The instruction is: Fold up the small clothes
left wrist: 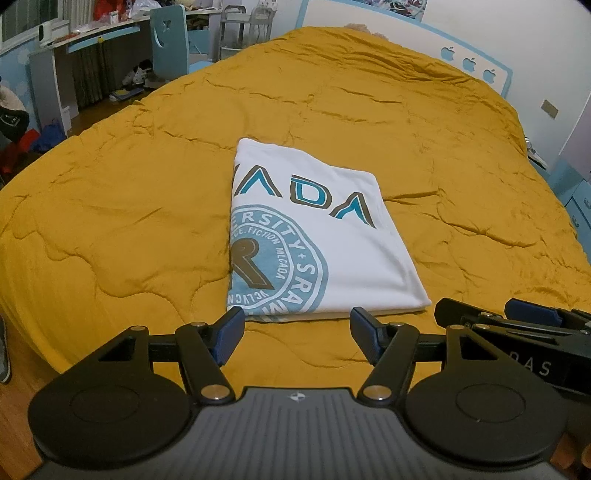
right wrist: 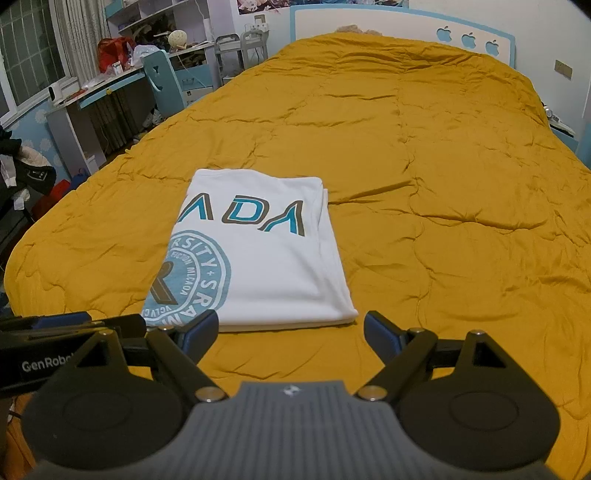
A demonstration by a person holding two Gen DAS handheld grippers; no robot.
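Observation:
A white T-shirt (left wrist: 332,236) with a teal and brown print lies folded into a rectangle on the mustard quilt (left wrist: 129,221). It shows the same way in the right wrist view, T-shirt (right wrist: 266,258) flat on the quilt (right wrist: 443,221). My left gripper (left wrist: 297,328) hovers just short of the shirt's near edge, jaws wide apart and empty. My right gripper (right wrist: 291,332) sits beside it, off the shirt's near right corner, also open with nothing between its fingers. Each gripper appears at the edge of the other's view: right gripper (left wrist: 524,317), left gripper (right wrist: 70,325).
The quilt covers a large bed with a white and blue headboard (right wrist: 406,26) at the far end. A desk (right wrist: 96,96) with clutter and a blue chair (right wrist: 162,81) stand to the left of the bed. Wooden floor shows at the lower left.

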